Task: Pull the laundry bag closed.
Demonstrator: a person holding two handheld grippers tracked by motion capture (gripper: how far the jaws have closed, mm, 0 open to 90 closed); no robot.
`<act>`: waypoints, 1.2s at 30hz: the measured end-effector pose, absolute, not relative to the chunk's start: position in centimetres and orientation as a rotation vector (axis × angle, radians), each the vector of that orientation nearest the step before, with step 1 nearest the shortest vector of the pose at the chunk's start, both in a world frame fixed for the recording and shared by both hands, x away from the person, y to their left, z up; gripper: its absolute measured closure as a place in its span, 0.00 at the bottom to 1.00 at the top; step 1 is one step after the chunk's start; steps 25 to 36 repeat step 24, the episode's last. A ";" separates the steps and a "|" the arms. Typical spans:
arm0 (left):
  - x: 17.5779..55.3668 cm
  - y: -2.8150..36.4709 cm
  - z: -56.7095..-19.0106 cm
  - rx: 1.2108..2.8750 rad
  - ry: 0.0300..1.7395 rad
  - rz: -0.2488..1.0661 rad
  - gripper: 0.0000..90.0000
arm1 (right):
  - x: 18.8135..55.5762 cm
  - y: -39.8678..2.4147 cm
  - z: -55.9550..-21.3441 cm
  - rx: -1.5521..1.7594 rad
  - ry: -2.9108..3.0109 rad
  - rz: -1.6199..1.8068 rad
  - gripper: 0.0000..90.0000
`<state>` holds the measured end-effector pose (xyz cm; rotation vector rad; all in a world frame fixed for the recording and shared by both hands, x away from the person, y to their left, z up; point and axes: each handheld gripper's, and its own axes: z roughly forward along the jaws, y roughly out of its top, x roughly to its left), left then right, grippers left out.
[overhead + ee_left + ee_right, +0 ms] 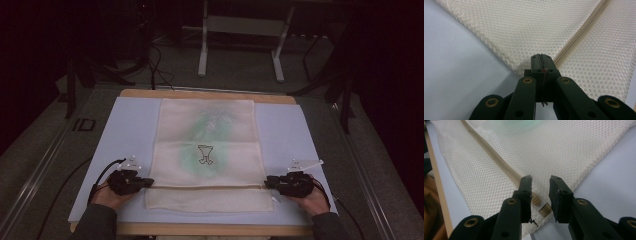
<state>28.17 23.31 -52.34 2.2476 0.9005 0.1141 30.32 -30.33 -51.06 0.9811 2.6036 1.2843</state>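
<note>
A cream-white mesh laundry bag [207,150] is seen spread flat in the middle of the high view, its long axis running from bottom to top of the frame, while its beige zipper line [207,186] lies crosswise near the lower edge, from left gripper to right gripper. The left gripper [146,183] is placed at the zipper's left end, its fingers [541,65] pressed together on the bag's edge. The right gripper [267,183] is placed at the right end; its fingers [525,187] are held apart, with the small ribbed beige zipper pull [537,201] lying between them, unpinched. That pull is thus nearest the right hand [312,199]. The bag is carried by a pale blue tabletop [125,130] with a wooden rim; beyond it a dim grey floor and white metal stand legs [202,55] are seen.
</note>
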 end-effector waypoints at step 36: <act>28.5 24.7 -51.9 2.136 1.036 0.271 0.97 | 30.7 -30.9 -51.3 1.073 2.492 1.284 0.82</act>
